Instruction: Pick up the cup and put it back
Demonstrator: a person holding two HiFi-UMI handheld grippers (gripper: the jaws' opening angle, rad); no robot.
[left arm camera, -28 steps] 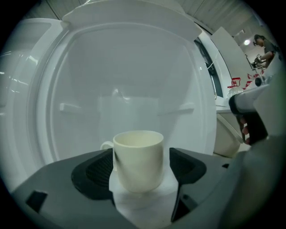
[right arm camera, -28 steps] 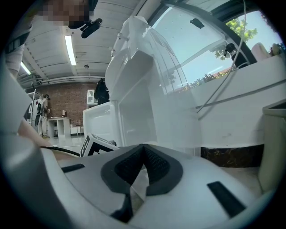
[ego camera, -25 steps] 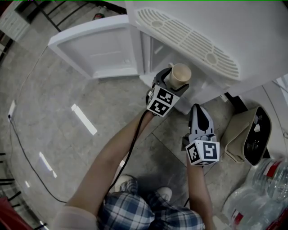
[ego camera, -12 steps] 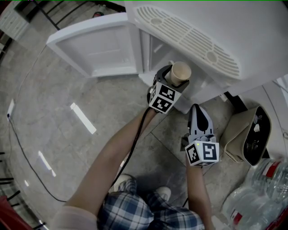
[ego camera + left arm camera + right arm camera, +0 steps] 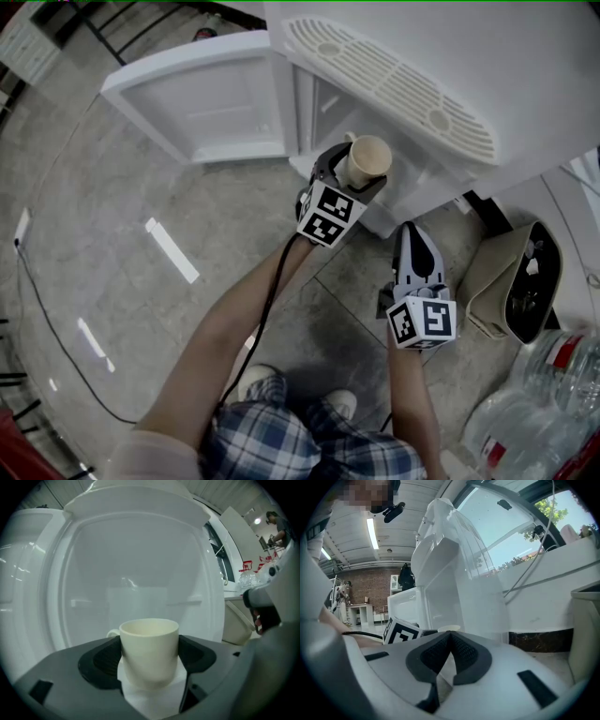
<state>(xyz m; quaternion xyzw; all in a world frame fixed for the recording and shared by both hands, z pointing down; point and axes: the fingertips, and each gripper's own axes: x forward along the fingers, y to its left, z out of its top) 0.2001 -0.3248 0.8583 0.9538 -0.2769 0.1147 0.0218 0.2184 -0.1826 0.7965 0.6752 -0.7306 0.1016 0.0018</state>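
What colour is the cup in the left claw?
Plain cream, no pattern; the cup shows best in the left gripper view.

The cup [image 5: 149, 641] looks to me like smooth cream ceramic with a soft sheen. The left gripper [image 5: 151, 662] has matt grey plastic shells and black ribbed pads [image 5: 105, 660] that look rubbery. At twelve o'clock the white appliance [image 5: 525, 75] is smooth, glossy plastic. The floor [image 5: 112, 244] is polished stone-look tile, streaked with glare. At four o'clock, a beige bag [image 5: 497, 281] looks like cloth; at five, clear glossy plastic bottles [image 5: 553, 394].
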